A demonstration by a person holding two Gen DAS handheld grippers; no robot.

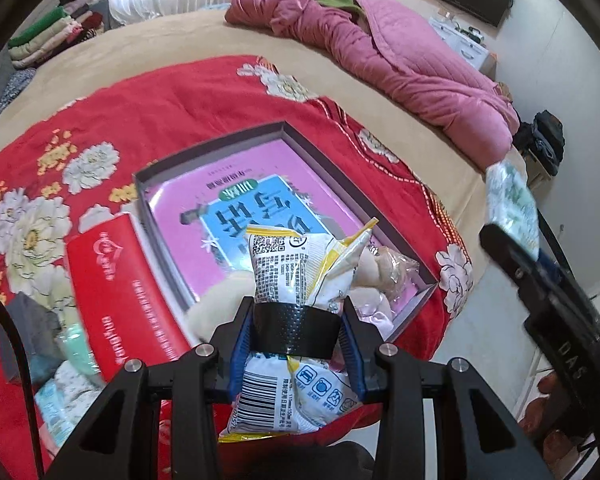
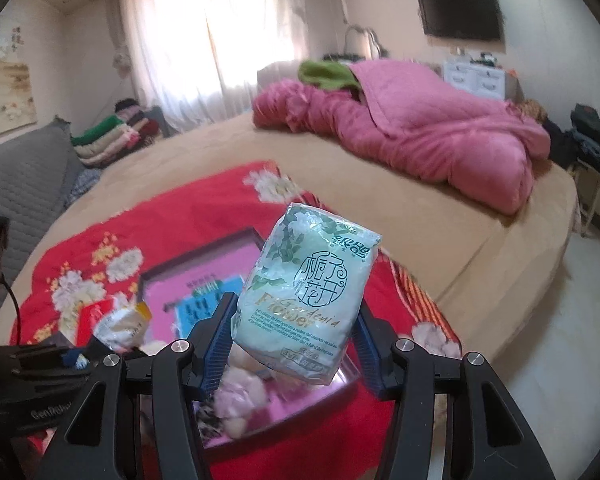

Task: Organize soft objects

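My left gripper (image 1: 296, 330) is shut on a white and yellow printed soft pack (image 1: 296, 264), held above the near end of a shallow grey box (image 1: 332, 184) with a pink printed bottom. My right gripper (image 2: 296, 336) is shut on a pale green tissue pack (image 2: 304, 296) with flower print, held above the same box (image 2: 204, 256). That tissue pack also shows at the right of the left wrist view (image 1: 512, 200). Soft plush items lie in the box's near corner (image 1: 384, 272), also seen under the right gripper (image 2: 240, 396).
A red box (image 1: 116, 280) stands left of the grey box on a red flowered blanket (image 1: 180, 104). More packs lie at the lower left (image 1: 68, 380). A pink quilt (image 2: 420, 136) lies across the far bed. Folded clothes (image 2: 112, 136) are stacked at the back left.
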